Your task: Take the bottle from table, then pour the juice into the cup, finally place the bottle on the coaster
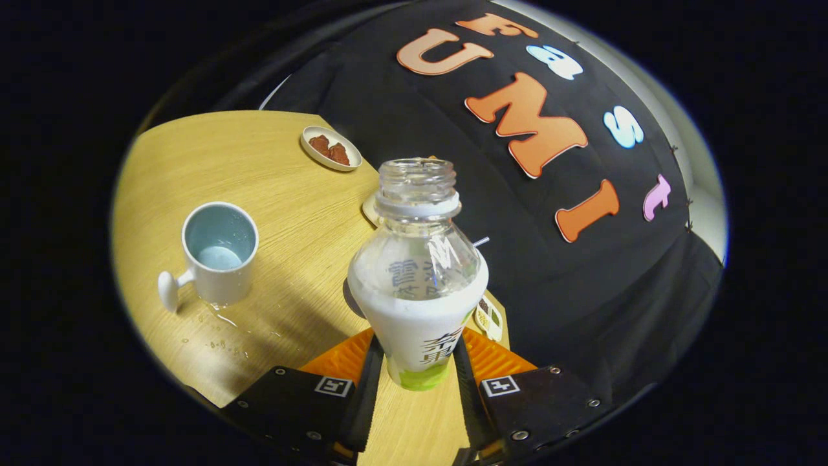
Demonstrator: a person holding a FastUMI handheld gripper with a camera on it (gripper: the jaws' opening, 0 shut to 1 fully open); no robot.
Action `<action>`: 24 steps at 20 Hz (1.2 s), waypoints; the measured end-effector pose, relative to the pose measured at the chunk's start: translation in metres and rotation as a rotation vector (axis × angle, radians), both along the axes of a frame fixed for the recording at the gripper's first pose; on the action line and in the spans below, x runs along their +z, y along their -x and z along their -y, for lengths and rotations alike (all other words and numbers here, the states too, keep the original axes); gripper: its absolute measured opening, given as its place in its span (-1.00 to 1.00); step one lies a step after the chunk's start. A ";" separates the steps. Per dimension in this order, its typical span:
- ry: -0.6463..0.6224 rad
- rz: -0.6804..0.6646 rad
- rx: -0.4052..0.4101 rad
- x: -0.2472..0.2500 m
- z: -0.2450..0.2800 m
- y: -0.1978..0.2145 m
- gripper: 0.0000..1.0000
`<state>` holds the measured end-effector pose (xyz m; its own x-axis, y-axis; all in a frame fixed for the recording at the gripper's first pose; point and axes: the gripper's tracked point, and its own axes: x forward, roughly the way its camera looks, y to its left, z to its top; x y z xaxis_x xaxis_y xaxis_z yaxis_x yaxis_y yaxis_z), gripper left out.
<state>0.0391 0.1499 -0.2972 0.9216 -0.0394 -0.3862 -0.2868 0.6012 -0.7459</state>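
Gripper (419,372) closed on the juice bottle (417,285), both fingers pressing its lower body from either side; bottle uncapped, mouth open, held above the wooden table (291,213), the view tilted. Milky juice fills the lower half; clear shoulder and neck above it. White mug (217,255) sits off to the left of the fingers, handle toward the near edge, a little pale liquid in its bottom; droplets (226,336) on the wood just beside its base. Round pale coaster (370,210) peeks out behind the bottle neck, beyond the fingers; small dish of reddish snacks (331,148) farther back. Judgement: pour looks unfinished or just starting; carry the mouth over the mug's rim before tipping; tilt slowly, given the spill marks; keep the grip firm and low.
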 end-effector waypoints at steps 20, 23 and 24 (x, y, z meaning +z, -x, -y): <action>0.601 0.135 0.190 0.008 -0.030 -0.026 0.16; 0.657 0.156 0.243 0.012 -0.038 -0.026 0.16; 0.671 0.159 0.259 0.012 -0.041 -0.025 0.16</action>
